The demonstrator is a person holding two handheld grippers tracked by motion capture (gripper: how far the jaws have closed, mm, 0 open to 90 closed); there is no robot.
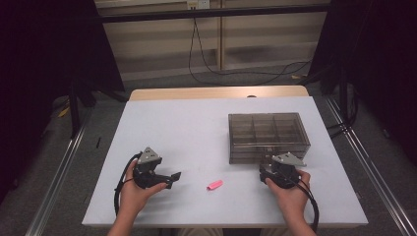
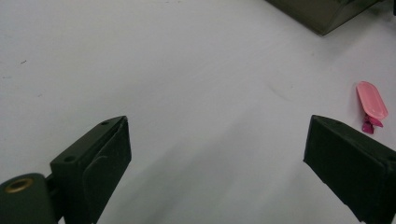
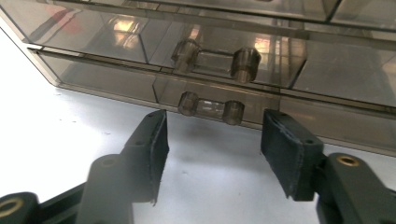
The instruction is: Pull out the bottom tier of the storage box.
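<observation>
A smoky clear plastic organizer box with divided compartments lies on the white table, right of centre. Its front shows two handles, one above the other. My right gripper sits just in front of the box; its jaws stand partly apart before the lower handle, with nothing between the pads. A small pink object lies on the table between the two hands. My left gripper rests at the front left, jaws wide open, pointing toward the pink object with nothing held.
Cables trail from both grippers toward the table's front edge. Beyond the far table edge run a wooden strip, floor cables and dark frame posts. A corner of the box lies ahead of the left gripper.
</observation>
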